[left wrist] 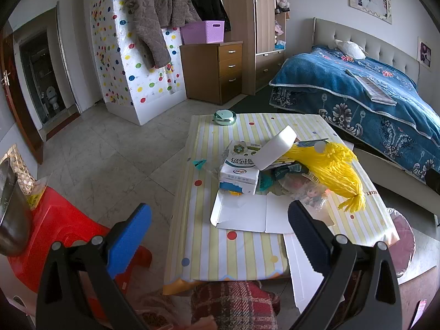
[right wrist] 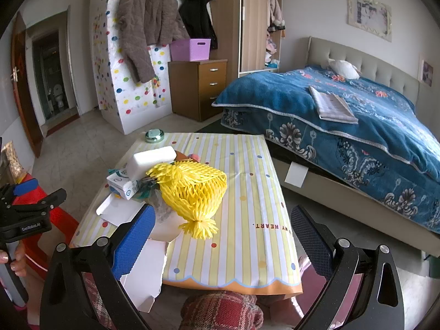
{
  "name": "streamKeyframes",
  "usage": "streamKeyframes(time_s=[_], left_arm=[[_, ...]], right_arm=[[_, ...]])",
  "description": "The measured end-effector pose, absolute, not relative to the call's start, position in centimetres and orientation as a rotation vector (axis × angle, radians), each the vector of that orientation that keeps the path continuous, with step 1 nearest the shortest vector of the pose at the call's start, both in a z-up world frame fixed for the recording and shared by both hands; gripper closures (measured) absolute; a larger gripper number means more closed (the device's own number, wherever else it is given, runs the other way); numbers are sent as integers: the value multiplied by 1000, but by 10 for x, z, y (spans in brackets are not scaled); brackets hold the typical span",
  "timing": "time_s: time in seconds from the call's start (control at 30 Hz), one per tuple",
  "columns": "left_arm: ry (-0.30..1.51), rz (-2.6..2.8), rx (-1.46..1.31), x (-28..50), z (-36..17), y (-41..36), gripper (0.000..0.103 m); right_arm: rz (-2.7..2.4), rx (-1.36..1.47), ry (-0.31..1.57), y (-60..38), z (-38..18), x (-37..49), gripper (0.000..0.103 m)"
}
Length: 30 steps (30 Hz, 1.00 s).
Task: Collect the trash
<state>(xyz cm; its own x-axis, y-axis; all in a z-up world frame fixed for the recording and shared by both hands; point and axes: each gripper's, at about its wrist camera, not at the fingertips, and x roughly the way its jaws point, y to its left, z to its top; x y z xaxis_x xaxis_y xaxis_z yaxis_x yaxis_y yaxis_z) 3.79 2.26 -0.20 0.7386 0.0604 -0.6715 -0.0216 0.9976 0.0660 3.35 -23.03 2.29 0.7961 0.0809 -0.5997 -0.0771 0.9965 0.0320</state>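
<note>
A heap of trash lies on the small striped table [left wrist: 242, 258] [right wrist: 247, 192]: a yellow foam fruit net [left wrist: 334, 169] [right wrist: 192, 189], a white foam block [left wrist: 275, 147] [right wrist: 152, 159], a milk carton [left wrist: 240, 169] [right wrist: 122, 185], torn white card [left wrist: 242, 216] [right wrist: 114, 210] and clear wrappers [left wrist: 310, 192]. My left gripper [left wrist: 220, 217] is open above the table's near left edge, with nothing between its fingers. My right gripper [right wrist: 222, 221] is open over the table's near side, just in front of the net. The left gripper [right wrist: 33, 200] also appears at the left in the right wrist view.
A red plastic stool [left wrist: 63, 231] stands left of the table. A small green round tin [left wrist: 225, 117] [right wrist: 154, 135] sits at the table's far edge. A bed with a blue blanket [right wrist: 357, 126] fills the right side. A lined bin [left wrist: 403, 236] is right of the table.
</note>
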Motion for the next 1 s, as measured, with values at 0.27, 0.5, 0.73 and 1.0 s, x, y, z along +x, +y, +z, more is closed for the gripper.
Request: streamKeyframes(time_s=[0.27, 0.5, 0.73, 1.0], left_arm=[[732, 41, 64, 38, 2, 17, 7], [743, 47, 63, 40, 0, 18, 7], [750, 21, 79, 57, -12, 18, 7], [708, -91, 124, 98, -23, 0, 7]], right_arm=[[89, 11, 639, -230, 24, 31, 5], [102, 57, 645, -230, 20, 33, 5], [62, -81, 657, -229, 13, 49, 5], [78, -64, 621, -230, 14, 77, 5]])
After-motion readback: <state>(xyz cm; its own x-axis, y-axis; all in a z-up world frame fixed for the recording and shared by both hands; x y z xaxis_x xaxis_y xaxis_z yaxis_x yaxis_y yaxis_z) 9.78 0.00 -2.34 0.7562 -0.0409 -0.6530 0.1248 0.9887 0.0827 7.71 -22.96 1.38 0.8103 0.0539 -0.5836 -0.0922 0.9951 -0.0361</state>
